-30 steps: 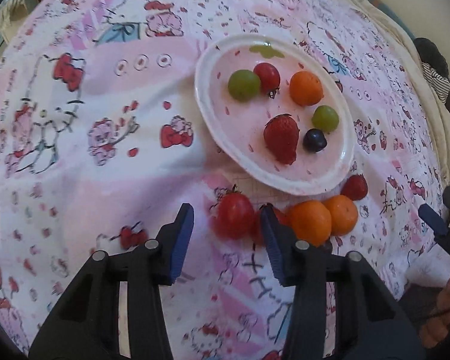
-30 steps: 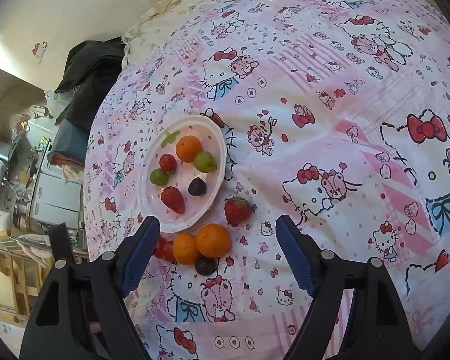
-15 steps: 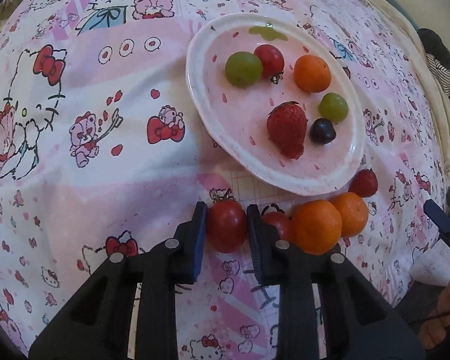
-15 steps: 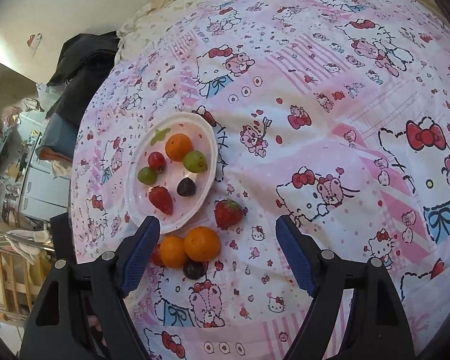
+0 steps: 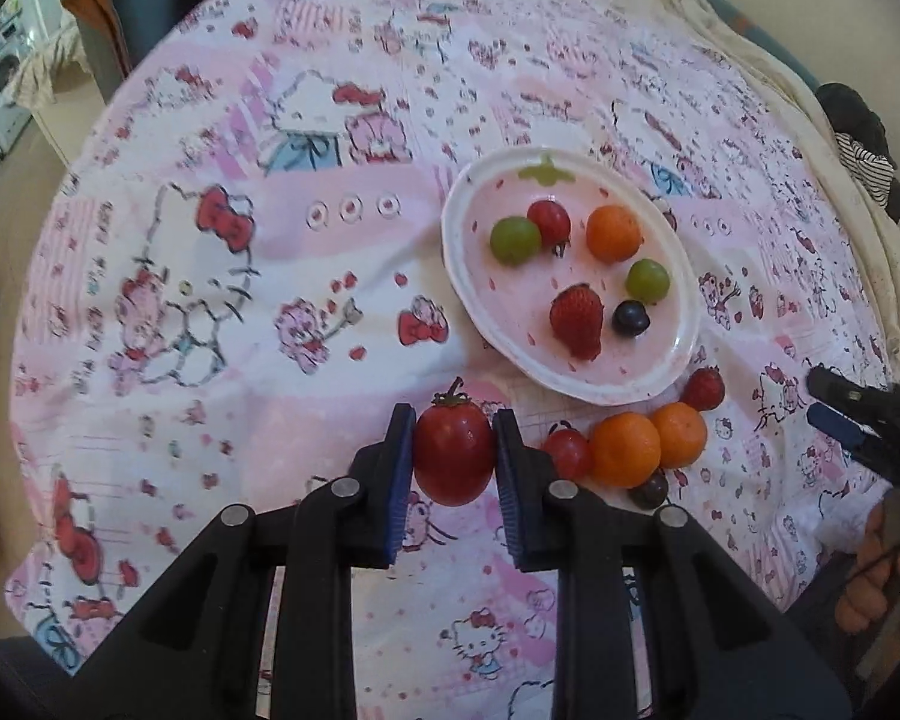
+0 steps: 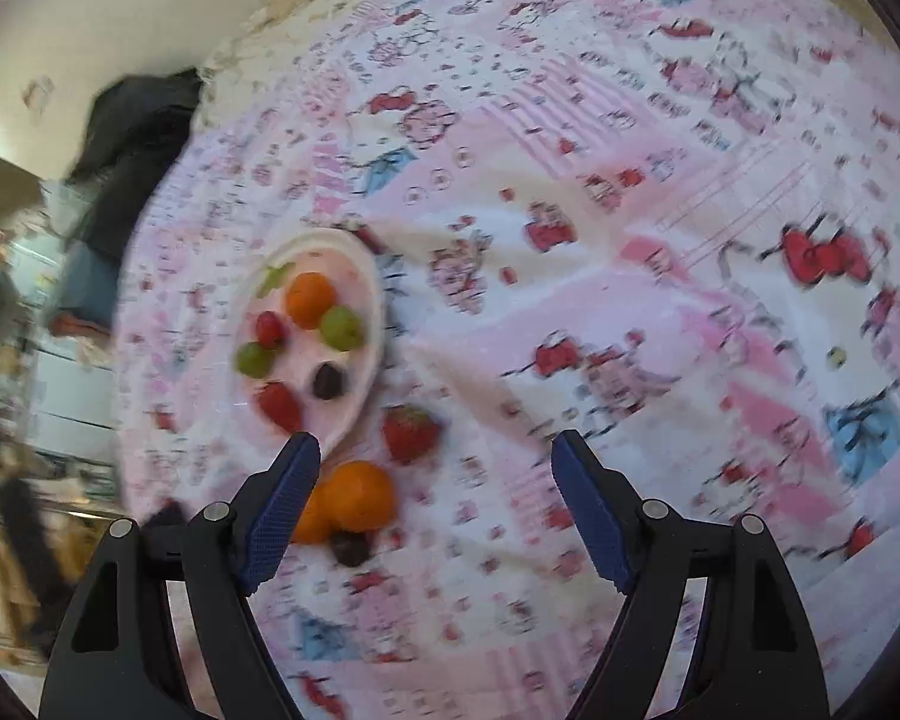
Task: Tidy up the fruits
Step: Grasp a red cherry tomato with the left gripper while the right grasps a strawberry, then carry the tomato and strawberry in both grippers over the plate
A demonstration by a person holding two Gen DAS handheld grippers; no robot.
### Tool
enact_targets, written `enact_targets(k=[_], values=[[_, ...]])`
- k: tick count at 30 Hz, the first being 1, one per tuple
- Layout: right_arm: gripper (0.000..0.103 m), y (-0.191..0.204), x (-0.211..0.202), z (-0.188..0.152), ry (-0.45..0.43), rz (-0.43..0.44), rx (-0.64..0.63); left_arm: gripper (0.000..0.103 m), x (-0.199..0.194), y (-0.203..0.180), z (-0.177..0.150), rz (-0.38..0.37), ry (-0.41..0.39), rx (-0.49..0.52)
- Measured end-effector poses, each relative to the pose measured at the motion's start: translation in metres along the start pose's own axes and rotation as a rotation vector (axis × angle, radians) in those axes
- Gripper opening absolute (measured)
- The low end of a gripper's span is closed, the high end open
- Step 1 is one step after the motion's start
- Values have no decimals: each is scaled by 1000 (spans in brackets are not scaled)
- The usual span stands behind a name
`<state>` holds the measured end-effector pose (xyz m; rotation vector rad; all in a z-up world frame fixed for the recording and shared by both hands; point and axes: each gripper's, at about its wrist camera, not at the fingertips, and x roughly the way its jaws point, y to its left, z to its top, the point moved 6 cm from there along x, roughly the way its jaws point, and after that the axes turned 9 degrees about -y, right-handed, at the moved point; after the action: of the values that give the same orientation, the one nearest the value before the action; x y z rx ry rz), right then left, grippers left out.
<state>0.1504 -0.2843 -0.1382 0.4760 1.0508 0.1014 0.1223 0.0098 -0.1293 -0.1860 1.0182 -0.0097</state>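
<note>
Left hand-held gripper (image 5: 453, 457): clamped on a red cherry tomato (image 5: 453, 457), blue pads (image 5: 399, 474) pressed to both sides, green stem pointing up. Tomato raised clear of the pink cartoon-print bedsheet (image 5: 270, 312), just short of the plate's near rim in the left wrist view.

Oval white plate (image 5: 459, 276) further back on the sheet, pale pink inside, with a green leaf mark at its far end. On the plate: a green grape (image 5: 515, 240) touching a small red tomato (image 5: 549, 222), an orange (image 5: 613, 234), a second green grape (image 5: 647, 280), a strawberry (image 5: 577, 319) and a dark grape (image 5: 630, 318) just beside it.

Loose on the sheet, beside the plate's near edge: another red tomato (image 5: 567, 453) touching two oranges (image 5: 625, 449) set side by side, a dark grape (image 5: 650, 489) below them, a strawberry (image 5: 703, 389) close to the rim.

Right hand-held gripper (image 6: 435, 501): fingers wide apart, nothing between the pads, hovering over the sheet near the loose oranges (image 6: 360, 495), dark grape (image 6: 349, 547) and strawberry (image 6: 410, 433). Right wrist view blurred. Same gripper visible at the right edge of the left wrist view, with fingers of the person's hand (image 5: 882, 570) below it.

Dark clothing (image 6: 132, 144) heaped at the far edge of the bed; a washing machine (image 5: 0, 84) off the bed's far left corner.
</note>
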Motion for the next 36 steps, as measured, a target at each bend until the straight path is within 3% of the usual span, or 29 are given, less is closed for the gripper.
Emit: enact_targets(k=[2, 9, 17, 22, 23, 30, 36], values=[[81, -2, 7, 3, 11, -32, -22, 22, -6, 1, 2, 11, -19, 20], [51, 15, 48, -8, 143, 39, -34, 22, -12, 0, 10, 11, -41, 6], [50, 24, 79, -13, 191, 38, -27, 22, -8, -3, 9, -2, -26, -4], [38, 26, 84, -17, 195, 38, -50, 22, -5, -4, 9, -7, -20, -10], [31, 25, 84, -17, 196, 38, -51, 22, -4, -5, 9, -8, -19, -9], [30, 21, 73, -14, 178, 79, -15, 22, -7, -3, 10, 2, -32, -5], [30, 15, 46, -7, 107, 96, 7, 22, -10, 5, 11, 30, -48, -7]])
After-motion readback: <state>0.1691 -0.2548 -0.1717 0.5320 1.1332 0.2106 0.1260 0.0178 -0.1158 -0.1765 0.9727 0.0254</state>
